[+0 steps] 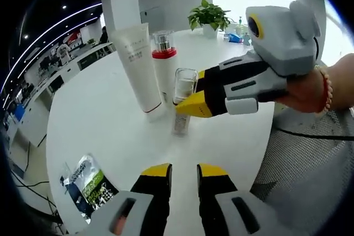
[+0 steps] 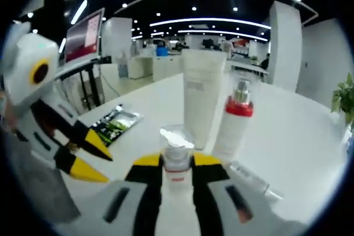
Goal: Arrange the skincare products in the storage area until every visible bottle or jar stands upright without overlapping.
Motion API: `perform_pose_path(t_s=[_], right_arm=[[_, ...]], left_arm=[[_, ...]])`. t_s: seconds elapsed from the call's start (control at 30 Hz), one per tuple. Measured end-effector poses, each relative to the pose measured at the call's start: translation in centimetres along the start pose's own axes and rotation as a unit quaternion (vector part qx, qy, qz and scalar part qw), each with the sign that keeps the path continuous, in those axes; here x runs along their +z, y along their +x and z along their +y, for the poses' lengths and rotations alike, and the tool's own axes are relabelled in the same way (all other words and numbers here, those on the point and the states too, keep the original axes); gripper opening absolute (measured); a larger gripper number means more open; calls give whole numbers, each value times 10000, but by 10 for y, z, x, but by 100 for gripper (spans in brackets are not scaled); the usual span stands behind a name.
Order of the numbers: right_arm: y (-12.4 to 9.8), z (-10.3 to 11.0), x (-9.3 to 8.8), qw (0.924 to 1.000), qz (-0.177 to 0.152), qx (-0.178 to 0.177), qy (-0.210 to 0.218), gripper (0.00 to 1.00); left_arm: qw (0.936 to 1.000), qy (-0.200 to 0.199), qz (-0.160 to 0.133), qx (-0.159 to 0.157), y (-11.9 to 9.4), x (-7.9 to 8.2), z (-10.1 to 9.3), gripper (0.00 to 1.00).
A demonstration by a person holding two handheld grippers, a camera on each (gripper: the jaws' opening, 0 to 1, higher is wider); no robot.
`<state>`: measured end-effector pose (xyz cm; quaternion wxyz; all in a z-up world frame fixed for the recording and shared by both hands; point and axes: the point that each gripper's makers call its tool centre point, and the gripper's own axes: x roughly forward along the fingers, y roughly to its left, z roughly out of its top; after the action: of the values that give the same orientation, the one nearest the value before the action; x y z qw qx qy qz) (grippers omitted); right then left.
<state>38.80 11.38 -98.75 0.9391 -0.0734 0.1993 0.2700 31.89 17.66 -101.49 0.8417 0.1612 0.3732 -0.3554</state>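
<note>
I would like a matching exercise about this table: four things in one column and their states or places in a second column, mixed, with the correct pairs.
Things:
1. white tube
2. red-collared pump bottle
3. small clear bottle
4. sachet

States:
A. lies flat near the table edge
B. stands on its cap, tallest
C. held by the right hand-held gripper
D. stands upright between the tube and the held bottle

Pairs: 1-B, 2-D, 3-C, 4-A

A white tube [image 1: 138,64], a white red-collared bottle [image 1: 165,62] and a green-and-black sachet [image 1: 87,185] on a white table [image 1: 105,114].
</note>
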Motion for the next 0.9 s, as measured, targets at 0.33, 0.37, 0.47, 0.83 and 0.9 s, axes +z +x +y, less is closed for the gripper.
perform_pose_path(t_s=[0.33, 0.37, 0.47, 0.83, 0.9], right_arm=[[0, 0, 0, 9999, -90, -14, 73, 19], [0, -1, 0, 9999, -121, -21, 113, 19], [0, -1, -1, 9998, -159, -28, 88, 19], [2, -4, -32, 9967, 745, -137, -301, 17], [0, -5, -29, 9969, 740, -128, -237, 1]], left_arm=[[10000, 38, -4, -2, -1, 1, -1, 19], [10000, 46, -8, -6, -1, 1, -2, 19], [10000, 63, -41, 18, -2, 3, -1, 19], [9999, 65, -152, 21, -5, 7, -2, 19], [9998, 51, -154, 71, -6, 6, 2, 19]])
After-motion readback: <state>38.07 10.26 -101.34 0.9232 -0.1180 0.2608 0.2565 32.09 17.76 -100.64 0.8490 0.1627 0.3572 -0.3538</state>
